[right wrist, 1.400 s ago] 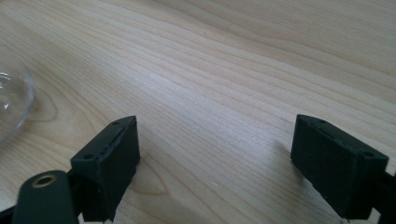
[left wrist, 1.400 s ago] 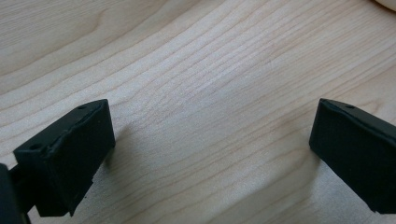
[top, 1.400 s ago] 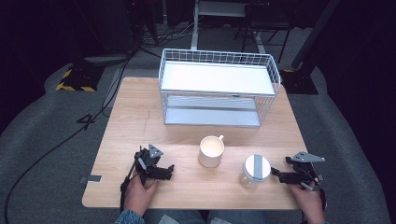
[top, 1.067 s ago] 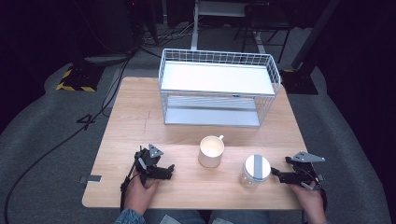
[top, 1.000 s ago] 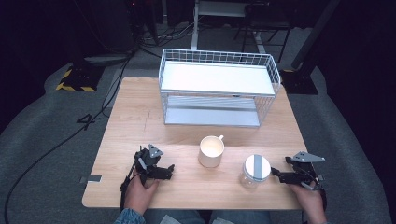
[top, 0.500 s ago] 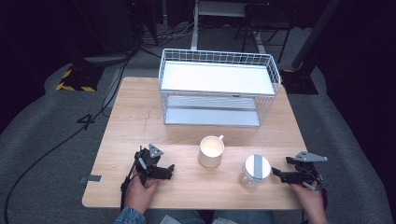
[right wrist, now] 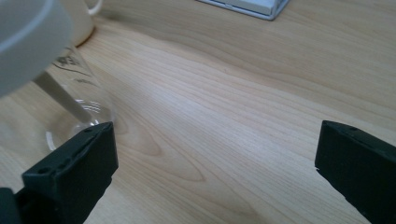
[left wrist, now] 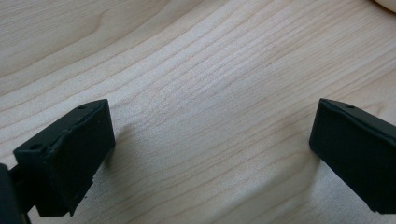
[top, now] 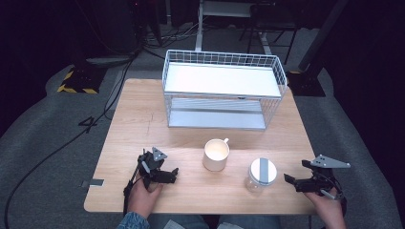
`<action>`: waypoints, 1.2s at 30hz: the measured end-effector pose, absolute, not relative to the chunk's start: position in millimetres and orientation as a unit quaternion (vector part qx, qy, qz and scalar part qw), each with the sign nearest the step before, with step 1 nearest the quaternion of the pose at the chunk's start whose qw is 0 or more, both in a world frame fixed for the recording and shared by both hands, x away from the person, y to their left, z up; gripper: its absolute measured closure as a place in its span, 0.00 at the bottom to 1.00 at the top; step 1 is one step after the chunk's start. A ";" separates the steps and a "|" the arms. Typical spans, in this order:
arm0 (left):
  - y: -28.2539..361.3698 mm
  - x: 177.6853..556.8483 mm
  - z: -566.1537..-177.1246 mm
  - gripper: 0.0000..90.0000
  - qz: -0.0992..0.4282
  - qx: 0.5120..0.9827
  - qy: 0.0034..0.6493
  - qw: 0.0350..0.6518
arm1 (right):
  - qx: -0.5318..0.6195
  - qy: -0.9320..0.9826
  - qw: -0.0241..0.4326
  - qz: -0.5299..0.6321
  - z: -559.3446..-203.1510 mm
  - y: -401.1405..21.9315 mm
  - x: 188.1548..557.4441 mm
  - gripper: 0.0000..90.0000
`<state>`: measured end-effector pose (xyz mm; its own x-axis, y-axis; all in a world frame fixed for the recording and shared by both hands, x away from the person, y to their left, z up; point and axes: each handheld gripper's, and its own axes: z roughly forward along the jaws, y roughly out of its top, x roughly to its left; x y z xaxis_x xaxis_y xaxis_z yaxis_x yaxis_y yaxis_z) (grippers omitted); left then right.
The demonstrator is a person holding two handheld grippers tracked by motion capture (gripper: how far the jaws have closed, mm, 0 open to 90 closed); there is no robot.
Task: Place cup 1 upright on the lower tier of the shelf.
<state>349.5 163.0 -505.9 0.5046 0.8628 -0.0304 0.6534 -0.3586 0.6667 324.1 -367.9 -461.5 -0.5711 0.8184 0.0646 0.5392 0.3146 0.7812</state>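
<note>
1. The right gripper (top: 292, 180) sits at the table's (top: 143, 129) front right corner, held in the person's right hand (top: 329, 207), which comes in from the bottom edge; its jaws point left toward the glass jar (top: 260, 174).
2. Its jaws have just been opening and now stand wide apart with nothing between them; in the right gripper view the jar (right wrist: 70, 88) stands just beyond the left-hand jaw, apart from it.
3. The jar stands upright near the front edge, grey lid on, just right of the white mug (top: 216, 154).
4. The left gripper (top: 171, 174) lies low over the front left of the table, left hand (top: 143, 195) behind it, jaws wide open over bare wood.
5. A white wire basket (top: 224, 90) stands at the far side.
</note>
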 end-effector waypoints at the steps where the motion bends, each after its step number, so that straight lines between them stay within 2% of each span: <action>1: 163.0 349.5 -505.9 0.01 0.165 0.807 0.469 0.317 | 0.426 0.792 0.175 0.401 -458.9 -367.0 322.5 0.00; 18: 162.9 349.5 -505.8 0.01 0.165 0.807 0.470 0.316 | 0.378 0.800 0.168 0.435 -423.1 -351.3 297.5 0.00; 36: 162.9 349.7 -505.7 0.01 0.165 0.808 0.470 0.315 | 0.326 0.816 0.126 0.460 -422.6 -307.6 295.6 0.00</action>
